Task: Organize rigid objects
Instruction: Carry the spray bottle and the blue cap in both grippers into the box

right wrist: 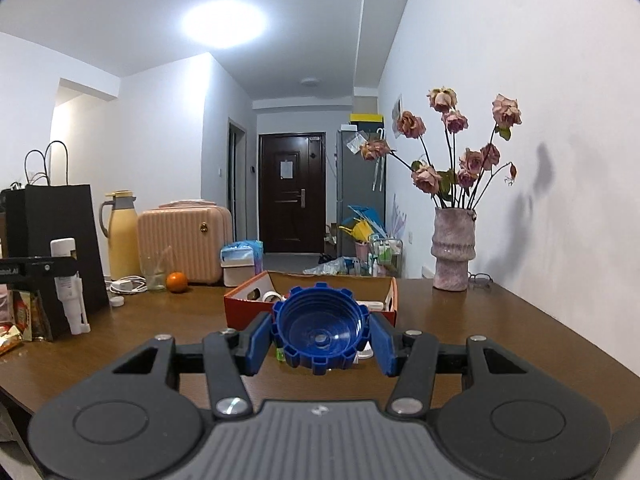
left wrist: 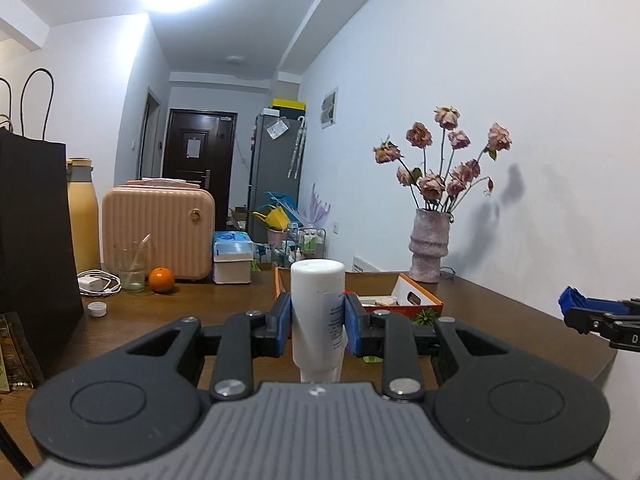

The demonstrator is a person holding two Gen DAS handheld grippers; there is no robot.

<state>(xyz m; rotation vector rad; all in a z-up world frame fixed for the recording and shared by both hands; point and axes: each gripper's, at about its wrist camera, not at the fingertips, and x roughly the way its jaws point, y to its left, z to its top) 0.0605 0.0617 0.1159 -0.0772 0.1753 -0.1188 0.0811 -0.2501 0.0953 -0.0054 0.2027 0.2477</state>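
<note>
My left gripper is shut on a white plastic bottle, held upright above the wooden table, in front of the orange cardboard box. The same bottle and left gripper show at the left of the right wrist view. My right gripper is shut on a large blue ribbed cap, its open side facing the camera, just in front of the orange box. The right gripper with the blue cap shows at the right edge of the left wrist view.
On the table stand a pink vase of dried roses, a black paper bag, a yellow thermos, a pink case, a glass, an orange, a white charger and a small white cap. Snack packets lie at left.
</note>
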